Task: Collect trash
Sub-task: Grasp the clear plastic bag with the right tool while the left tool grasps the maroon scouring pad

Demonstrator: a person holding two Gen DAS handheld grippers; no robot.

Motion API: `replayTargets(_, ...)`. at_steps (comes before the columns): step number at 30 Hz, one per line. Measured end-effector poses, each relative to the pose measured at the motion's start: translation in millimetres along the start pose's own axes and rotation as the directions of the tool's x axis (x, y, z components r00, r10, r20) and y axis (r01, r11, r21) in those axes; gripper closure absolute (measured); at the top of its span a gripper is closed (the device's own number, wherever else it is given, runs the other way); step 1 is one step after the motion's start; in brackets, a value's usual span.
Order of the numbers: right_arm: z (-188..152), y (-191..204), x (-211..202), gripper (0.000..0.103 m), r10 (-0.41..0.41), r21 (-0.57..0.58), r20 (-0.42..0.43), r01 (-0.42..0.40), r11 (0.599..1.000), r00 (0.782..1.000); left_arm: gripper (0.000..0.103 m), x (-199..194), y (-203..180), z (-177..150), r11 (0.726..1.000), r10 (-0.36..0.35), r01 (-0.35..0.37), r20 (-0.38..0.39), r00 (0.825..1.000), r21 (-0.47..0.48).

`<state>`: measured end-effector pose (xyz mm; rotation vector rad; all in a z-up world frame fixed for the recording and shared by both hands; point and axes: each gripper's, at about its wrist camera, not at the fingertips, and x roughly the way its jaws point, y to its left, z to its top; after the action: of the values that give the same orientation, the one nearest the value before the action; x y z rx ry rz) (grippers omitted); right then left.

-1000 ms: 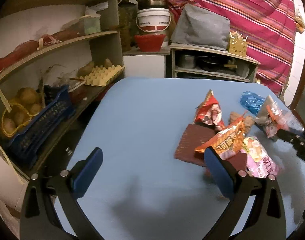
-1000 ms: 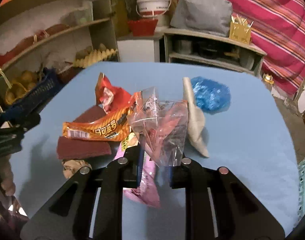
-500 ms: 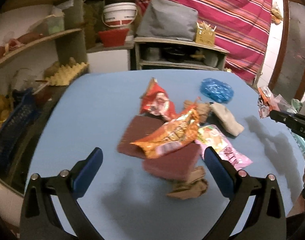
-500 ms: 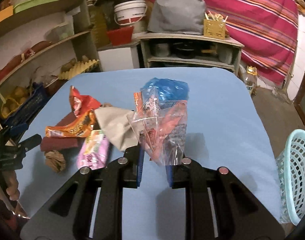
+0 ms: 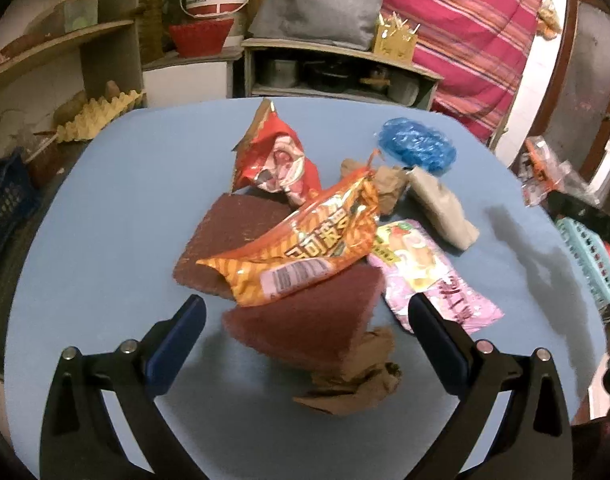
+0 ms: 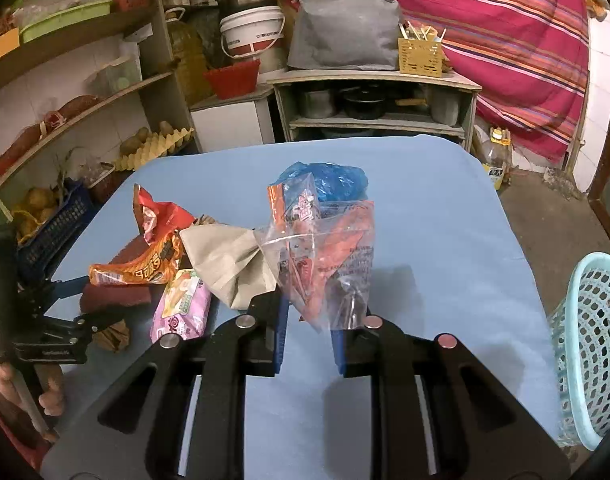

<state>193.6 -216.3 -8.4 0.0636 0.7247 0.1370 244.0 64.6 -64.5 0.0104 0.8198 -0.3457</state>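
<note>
Only the right wrist view shows the right gripper [image 6: 309, 320] clamped on a clear wrapper [image 6: 329, 256]. Left gripper [image 5: 305, 320] jaws stand wide above litter on the blue table [image 5: 125, 200]; cluttered shelves [image 6: 105, 96] stand behind.

Your clear wrapper [image 6: 329, 264] hiding the right gripper's fingertips [image 6: 283, 320], teal basket [image 6: 589, 344] getting cropped at three o'clock, brown pads [image 5: 305, 320] lying partly under the orange packet [image 5: 305, 252].
</note>
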Motion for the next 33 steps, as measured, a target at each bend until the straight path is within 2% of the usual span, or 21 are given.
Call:
replayTargets(3,-1.8,2.1,1.0,0.084,-0.005,-0.009,-0.004,0.004,1.0,1.0,0.005,-5.9,-4.3,-0.6,1.0,-0.009,0.009,0.022,1.0,0.024)
replayTargets(6,-2.8,2.3,3.1,0.084,-0.006,-0.009,-0.01,0.006,1.0,1.0,0.005,-2.9,-8.6,-0.1,0.999,-0.006,0.006,0.012,1.0,0.046)
replayTargets(9,-2.5,2.0,3.9,0.084,-0.005,-0.01,-0.012,0.005,1.0,1.0,0.016,4.6,-7.9,-1.3,0.998,0.03,-0.03,-0.009,1.0,0.047)
replayTargets(14,-2.4,4.2,6.3,0.084,-0.003,-0.019,-0.014,0.003,1.0,1.0,0.021,6.8,4.5,-1.2,1.0,0.019,-0.019,-0.015,1.0,-0.012)
replayTargets(19,-3.1,6.9,7.1,0.084,-0.004,-0.018,-0.016,0.003,1.0,1.0,0.032,7.6,5.6,0.1,1.0,-0.022,0.022,-0.02,1.0,-0.015)
replayTargets(26,-3.3,8.2,6.3,0.084,-0.006,-0.02,-0.011,0.005,1.0,1.0,0.033,3.0,-4.0,1.2,1.0,0.022,-0.022,-0.013,1.0,0.015)
replayTargets(33,-1.3,4.6,-4.1,0.084,0.008,-0.023,0.006,-0.008,1.0,1.0,0.034,-34.0,-19.6,1.7,0.992,0.116,-0.118,0.048,0.992,0.042)
